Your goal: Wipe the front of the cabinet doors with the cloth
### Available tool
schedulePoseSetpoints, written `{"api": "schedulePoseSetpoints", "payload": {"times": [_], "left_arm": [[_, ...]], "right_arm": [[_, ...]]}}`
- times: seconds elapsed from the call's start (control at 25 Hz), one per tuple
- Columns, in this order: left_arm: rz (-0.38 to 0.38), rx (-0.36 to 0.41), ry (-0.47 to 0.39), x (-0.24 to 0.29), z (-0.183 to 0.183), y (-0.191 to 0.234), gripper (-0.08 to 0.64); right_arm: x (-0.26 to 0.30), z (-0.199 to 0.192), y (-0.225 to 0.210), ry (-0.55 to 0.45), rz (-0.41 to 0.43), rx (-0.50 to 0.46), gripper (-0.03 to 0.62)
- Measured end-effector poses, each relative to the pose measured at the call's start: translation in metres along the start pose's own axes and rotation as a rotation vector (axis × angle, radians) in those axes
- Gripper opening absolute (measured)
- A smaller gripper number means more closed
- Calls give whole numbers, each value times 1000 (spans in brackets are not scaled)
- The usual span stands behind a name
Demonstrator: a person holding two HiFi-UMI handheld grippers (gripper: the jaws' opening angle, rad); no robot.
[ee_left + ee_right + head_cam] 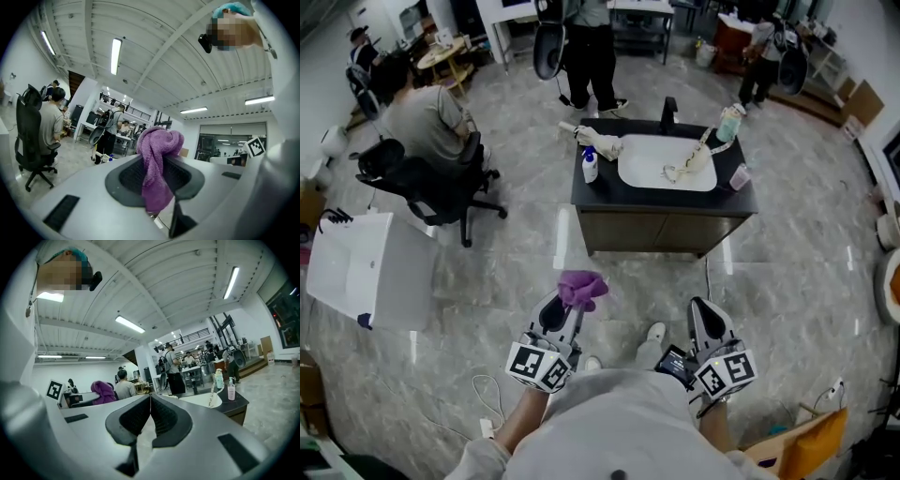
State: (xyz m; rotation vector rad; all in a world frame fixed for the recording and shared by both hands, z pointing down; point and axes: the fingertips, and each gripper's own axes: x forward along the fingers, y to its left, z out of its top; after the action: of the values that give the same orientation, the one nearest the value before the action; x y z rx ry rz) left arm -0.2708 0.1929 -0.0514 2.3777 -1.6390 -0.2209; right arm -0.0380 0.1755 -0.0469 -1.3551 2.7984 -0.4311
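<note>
Foreground, head view: the person's grey-clad torso [609, 422], with both grippers held ahead of it over the marble-patterned floor [487, 281].

Left gripper [567, 307]: jaws closed on the purple cloth [581, 289]. The cloth is pinched between the pads and bunches above the tips. In the left gripper view a fold hangs down along the gap.

Right gripper [705, 314]: jaws pressed together, tips touching, gripping nothing.

Beyond: the cabinet [661, 232], its dark door fronts facing the person, well apart from both grippers. The cloth touches no door. Its black surface [592, 192] carries a white basin [667, 164], a white bottle [590, 167] near the left edge and a pale green bottle [729, 124] at the far right corner.

Left: a seated person [417, 117] on an office chair [431, 183].
</note>
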Motion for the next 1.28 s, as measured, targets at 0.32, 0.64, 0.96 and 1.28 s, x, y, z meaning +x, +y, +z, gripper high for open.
{"api": "schedulePoseSetpoints", "payload": {"times": [0.32,0.64,0.96,1.28], "left_arm": [[113,9,-23,97,3,-35,101],[216,15,-4,169,-18,-62,101],[233,-13,70,229,-60,-72,101],[146,-5,103,289,-102,-53,101]], "right_arm": [[43,24,-106,36,115,17,28],[81,34,-195,61,246,-18,28],[114,28,-281,86,236,-60,28],[149,7,-319,90,179,-76,28]]}}
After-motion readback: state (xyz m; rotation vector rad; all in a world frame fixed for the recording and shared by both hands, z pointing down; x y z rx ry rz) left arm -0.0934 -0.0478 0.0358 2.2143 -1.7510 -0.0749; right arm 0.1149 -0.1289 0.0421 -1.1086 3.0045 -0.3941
